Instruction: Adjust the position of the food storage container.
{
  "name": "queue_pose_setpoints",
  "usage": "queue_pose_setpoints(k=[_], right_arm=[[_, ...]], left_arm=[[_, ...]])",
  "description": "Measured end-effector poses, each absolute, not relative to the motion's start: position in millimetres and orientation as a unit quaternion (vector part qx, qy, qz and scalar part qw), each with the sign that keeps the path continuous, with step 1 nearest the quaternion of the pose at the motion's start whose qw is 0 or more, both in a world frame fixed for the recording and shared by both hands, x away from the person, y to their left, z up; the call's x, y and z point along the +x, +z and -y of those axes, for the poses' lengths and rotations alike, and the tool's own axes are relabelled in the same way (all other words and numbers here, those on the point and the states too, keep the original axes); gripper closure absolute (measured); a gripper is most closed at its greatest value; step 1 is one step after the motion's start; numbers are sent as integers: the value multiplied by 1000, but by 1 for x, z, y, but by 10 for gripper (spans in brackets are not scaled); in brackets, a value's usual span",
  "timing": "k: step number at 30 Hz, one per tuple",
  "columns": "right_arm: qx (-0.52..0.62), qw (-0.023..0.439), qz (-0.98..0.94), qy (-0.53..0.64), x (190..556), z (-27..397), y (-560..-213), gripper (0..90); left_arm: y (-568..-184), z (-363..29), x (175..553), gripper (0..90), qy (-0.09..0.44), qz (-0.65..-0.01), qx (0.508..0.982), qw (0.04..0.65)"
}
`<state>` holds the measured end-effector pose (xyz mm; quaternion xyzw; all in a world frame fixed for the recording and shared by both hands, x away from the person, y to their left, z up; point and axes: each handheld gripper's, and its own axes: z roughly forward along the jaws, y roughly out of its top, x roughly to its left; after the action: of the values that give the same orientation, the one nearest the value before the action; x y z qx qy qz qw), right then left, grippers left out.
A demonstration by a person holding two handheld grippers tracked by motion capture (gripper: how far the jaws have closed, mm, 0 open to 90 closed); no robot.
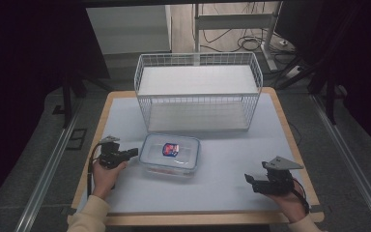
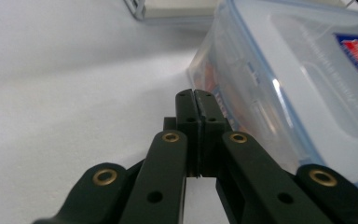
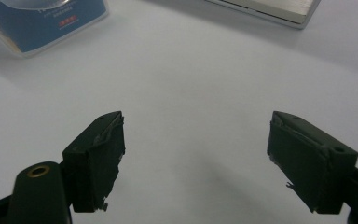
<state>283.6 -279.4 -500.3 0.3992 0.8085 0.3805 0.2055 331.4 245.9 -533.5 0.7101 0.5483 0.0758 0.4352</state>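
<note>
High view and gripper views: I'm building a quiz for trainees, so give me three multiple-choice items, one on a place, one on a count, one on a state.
1. Where is the clear box?
A. inside the basket
B. on the table in front of the basket
C. on the floor

2. How many wire baskets stand on the table?
A. one
B. two
C. three

3. How is the left gripper?
A. wide open
B. shut on the box
C. shut on nothing

Key: 1 B, it lies on the tabletop on the near side of the basket; 2 A, a single white basket; 3 C, the jaws meet beside the box.
</note>
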Motion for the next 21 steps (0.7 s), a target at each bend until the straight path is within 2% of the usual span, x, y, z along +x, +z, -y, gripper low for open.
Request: queue_pose_setpoints(k=[8, 13, 21], right_arm=[[400, 205, -809, 378, 284, 280, -501, 193], [400, 207, -809, 378, 285, 280, -502, 194], [399, 206, -810, 377, 285, 280, -502, 194]], left_arm=[[-535, -237, 333, 898, 57, -527, 726, 438], [-536, -241, 332, 898, 32, -525, 714, 462], [-536, -228, 330, 898, 16, -510, 724, 463]])
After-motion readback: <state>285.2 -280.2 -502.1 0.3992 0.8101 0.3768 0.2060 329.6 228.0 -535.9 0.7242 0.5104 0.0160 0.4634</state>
